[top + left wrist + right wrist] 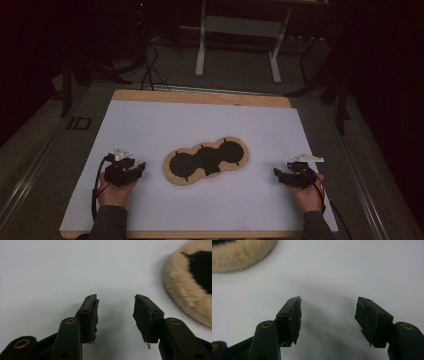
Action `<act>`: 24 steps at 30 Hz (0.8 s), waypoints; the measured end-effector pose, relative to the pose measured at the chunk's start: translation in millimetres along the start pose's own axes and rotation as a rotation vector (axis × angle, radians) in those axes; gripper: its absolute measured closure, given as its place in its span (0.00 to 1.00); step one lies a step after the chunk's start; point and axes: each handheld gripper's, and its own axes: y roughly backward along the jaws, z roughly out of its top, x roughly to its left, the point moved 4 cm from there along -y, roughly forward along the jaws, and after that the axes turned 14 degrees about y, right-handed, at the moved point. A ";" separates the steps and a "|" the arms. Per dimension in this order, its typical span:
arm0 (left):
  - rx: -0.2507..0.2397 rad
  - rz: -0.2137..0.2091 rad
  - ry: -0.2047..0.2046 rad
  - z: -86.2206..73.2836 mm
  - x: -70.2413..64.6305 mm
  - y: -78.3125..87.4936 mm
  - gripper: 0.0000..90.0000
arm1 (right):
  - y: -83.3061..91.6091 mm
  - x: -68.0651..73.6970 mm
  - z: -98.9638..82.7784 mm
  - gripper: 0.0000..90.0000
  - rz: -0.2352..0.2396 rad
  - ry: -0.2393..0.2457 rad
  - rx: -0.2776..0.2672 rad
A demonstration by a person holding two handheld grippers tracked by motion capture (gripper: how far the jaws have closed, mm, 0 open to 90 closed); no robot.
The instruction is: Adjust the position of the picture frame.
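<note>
A flat piece with a tan fleecy rim and black lobed middle [207, 160] lies at the centre of the white table sheet [200, 125]. My left gripper [141, 166] rests on the sheet to its left, held in a hand, jaws apart with nothing between them. In the left gripper view the open gripper [115, 307] faces bare sheet, and the tan fleecy rim [182, 292] is at the upper right. My right gripper [276, 172] rests to the right of the piece, jaws apart and empty. In the right gripper view the gripper [328, 307] is open, the fleecy rim [239, 255] at the upper left.
The white sheet covers a wooden table top [200, 96] whose edge shows at the back. Beyond it stands a white table frame [240, 45] on a dark floor, with cables [150, 70] at the back left. A cable [95, 192] trails from the left gripper.
</note>
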 end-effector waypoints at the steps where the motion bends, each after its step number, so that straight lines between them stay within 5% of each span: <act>1: -0.005 -0.013 -0.012 0.2 -1.8 1.7 0.59 | 1.3 0.6 1.5 0.41 0.002 -0.001 -0.010; 9: -0.090 -0.101 -0.069 2.9 -14.5 9.8 0.58 | 4.3 13.5 12.6 0.41 0.004 0.037 -0.035; 24: -0.081 -0.134 -0.096 3.3 -23.6 11.9 0.68 | 6.4 18.7 17.6 0.45 0.034 0.023 -0.067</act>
